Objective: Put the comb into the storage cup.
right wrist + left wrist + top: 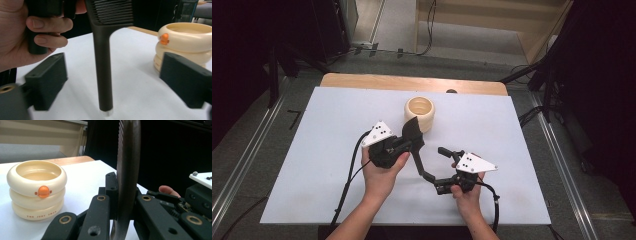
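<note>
Both forearms reach in over the desk: the left gripper (408, 141) has its jaws clamped shut, the right gripper (438, 170) spreads its jaws wide.

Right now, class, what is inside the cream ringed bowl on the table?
The cream ringed bowl looks empty: its smooth inner wall and part of the floor show bare. The near rim hides the rest of the bottom.

- A white sheet (337, 165) covers the surface, whose wooden edge (412, 82) shows at the far side.
- Grey floor (242, 150) lies around it, with metal rails (242, 160) at lower left.
- Pale wooden boards (492, 20) stand at the upper middle.
- Black cables (429, 25) trail there.
</note>
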The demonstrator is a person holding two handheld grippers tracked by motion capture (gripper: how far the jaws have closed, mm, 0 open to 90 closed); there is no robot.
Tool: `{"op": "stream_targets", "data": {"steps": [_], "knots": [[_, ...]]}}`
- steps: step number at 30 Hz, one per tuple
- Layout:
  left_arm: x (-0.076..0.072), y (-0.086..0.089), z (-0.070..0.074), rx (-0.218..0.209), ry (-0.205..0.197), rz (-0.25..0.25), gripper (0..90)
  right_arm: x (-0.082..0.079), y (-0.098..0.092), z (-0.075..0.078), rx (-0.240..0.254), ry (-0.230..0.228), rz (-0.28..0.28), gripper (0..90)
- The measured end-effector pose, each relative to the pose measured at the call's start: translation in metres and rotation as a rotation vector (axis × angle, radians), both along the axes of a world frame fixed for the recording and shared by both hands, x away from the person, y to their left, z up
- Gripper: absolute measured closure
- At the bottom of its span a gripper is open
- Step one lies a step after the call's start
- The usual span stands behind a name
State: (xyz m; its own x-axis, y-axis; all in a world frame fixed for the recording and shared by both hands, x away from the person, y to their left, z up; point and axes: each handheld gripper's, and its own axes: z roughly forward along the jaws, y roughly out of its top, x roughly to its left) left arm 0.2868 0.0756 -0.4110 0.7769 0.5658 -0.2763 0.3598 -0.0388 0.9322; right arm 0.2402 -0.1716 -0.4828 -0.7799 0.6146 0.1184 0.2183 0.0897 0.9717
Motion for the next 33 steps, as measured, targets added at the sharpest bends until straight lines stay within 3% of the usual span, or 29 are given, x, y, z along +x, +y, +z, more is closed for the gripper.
{"op": "stream_targets", "data": {"steps": [10,15,33], "knots": [[0.005,0.007,0.003,0.002,0.005,0.006,85.5,-0.003,-0.026,-0.001,0.000,-0.002,-0.055,0.0],[0.008,0.011,0.004,-0.004,0.005,0.012,85.5,-0.006,-0.039,-0.003,-0.016,-0.007,-0.115,0.0],[0.021,0.018,0.011,-0.012,0.007,0.030,85.5,-0.017,-0.079,-0.011,-0.035,-0.009,-0.187,0.0]]}}
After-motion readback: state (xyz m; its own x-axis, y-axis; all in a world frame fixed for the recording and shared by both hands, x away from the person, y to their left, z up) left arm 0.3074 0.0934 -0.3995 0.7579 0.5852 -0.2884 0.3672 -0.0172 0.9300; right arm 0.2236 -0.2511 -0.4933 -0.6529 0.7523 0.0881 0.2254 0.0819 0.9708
